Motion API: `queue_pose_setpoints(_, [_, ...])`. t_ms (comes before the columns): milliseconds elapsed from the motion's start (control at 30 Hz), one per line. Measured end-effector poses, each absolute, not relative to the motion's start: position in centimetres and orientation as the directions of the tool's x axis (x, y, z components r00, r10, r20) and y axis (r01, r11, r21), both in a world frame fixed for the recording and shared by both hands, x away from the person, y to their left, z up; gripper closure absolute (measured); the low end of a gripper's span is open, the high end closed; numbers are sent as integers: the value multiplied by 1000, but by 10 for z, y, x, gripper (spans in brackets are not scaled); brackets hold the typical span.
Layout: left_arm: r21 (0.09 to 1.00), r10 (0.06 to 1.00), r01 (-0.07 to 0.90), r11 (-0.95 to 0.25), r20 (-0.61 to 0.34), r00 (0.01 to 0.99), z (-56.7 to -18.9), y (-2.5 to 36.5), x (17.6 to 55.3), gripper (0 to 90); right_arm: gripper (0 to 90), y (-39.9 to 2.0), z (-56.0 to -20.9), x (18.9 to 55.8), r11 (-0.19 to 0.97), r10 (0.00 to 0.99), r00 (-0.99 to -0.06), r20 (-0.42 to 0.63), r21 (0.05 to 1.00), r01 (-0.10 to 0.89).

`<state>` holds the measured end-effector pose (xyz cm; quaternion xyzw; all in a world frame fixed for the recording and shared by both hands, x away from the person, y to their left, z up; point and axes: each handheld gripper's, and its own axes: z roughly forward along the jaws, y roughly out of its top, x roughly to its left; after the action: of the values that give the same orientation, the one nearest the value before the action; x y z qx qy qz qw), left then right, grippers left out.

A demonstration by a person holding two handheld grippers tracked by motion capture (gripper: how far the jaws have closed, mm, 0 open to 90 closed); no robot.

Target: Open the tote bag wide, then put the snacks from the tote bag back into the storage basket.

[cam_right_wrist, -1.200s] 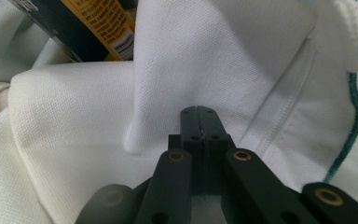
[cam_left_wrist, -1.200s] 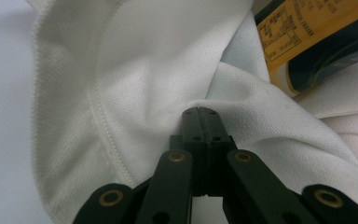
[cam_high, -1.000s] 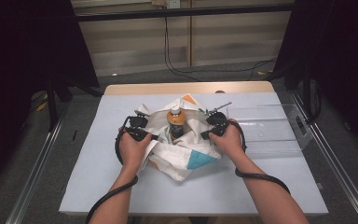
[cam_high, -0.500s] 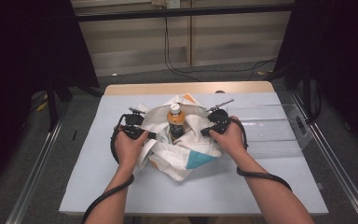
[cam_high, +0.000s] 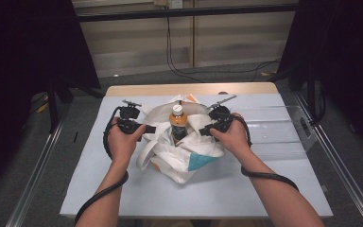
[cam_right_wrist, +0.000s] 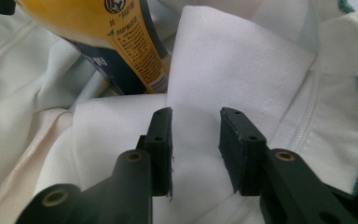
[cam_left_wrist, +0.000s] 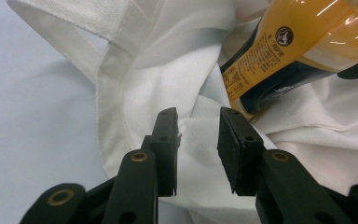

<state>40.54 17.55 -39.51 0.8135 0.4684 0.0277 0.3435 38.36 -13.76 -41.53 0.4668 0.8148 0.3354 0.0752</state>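
Seeing both sets of jaws just opening, pads off the cloth, nothing gripped. Left gripper and right gripper flank the soft white canvas tote bag, fabric folds between each pair. Orange-capped amber drink bottle stands in the bag between the 2 grippers. Cloth limp, bottle heavy, slick: I'd pinch the stitched hem.

left hand-held gripper: black jaws, brass rivets | black cables | bare forearms
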Motion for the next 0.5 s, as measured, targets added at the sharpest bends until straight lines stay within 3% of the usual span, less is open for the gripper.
queue_pose_setpoints(233, [596,782,734,-325,-267,563,-389,183,404,555,455,-138,-409,384,332,806,-555,207,618,712])
queue_pose_setpoints(500, [610,786,724,-321,-254,563,-379,192,402,373,333,-139,-402,385,335,799,-563,209,622,707])
